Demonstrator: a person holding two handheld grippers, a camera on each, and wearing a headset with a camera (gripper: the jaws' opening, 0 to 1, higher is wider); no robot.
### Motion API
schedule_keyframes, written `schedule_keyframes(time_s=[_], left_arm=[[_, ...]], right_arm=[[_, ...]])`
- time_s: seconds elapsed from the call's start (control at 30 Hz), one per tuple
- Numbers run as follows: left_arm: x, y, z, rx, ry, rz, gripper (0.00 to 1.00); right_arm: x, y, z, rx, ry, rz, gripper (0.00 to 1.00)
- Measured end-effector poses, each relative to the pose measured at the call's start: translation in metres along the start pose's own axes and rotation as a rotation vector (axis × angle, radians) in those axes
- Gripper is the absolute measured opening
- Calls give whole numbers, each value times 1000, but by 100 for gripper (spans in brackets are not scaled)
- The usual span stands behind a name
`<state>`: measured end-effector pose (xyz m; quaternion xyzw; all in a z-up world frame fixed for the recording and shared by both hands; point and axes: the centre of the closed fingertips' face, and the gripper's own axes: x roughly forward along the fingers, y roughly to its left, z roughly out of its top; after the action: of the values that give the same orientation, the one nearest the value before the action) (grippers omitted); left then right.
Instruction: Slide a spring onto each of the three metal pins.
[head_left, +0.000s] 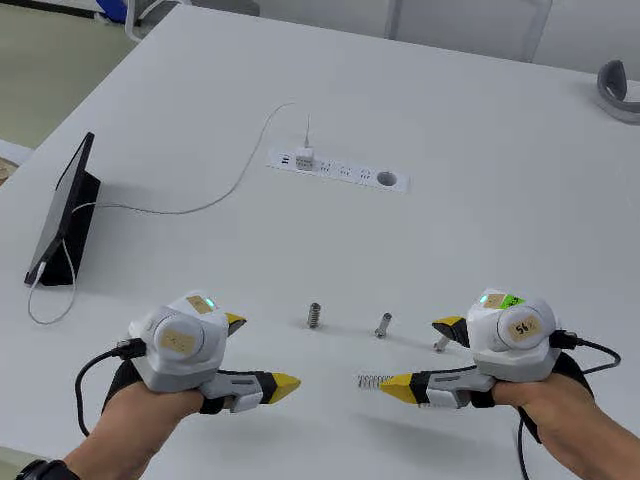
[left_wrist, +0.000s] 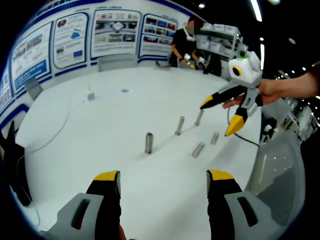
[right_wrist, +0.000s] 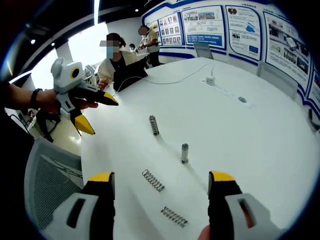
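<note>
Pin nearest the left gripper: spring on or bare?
On. A spring wraps that upright pin; the neighbouring pin is smooth and bare.

table (head_left: 480, 200): white, matt, smooth
bare pin (right_wrist: 184, 153): plain metal, dull grey sheen
loose spring (right_wrist: 153, 180): coiled metal wire, slightly brighter than the pin
my left gripper (head_left: 263, 351): glossy white plastic shell, black matt jaws, yellow plastic tips
my right gripper (head_left: 415, 353): same plastics, same finish
power strip (head_left: 340, 171): smooth white plastic
cable (head_left: 230, 180): white, smooth sheath
chair (right_wrist: 50, 172): grey open mesh cloth
</note>
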<state>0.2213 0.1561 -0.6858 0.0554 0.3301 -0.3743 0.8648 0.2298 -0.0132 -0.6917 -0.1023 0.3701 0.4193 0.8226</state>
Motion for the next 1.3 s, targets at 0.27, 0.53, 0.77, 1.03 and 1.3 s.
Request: schedule_keyframes(time_s=[0.27,0.53,0.77,1.03,1.3], left_arm=[[3,-3,2,4,1,-4,71],[4,-3,3,3,4,-4,72],[7,-3,5,2,2,-3,72],[10,-7,6,10,8,-10,72],[15,-11,6,20,16,-20,72]], right_arm=[[-5,0,-14,30,-3,-10,79],[-13,-2,-22,61,-15,-25,79],[-17,-2,-28,74,-17,-31,80],[-21,-2,-37,93,-17,-39,80],[-27,-2,-46,114,-20,-47,81]])
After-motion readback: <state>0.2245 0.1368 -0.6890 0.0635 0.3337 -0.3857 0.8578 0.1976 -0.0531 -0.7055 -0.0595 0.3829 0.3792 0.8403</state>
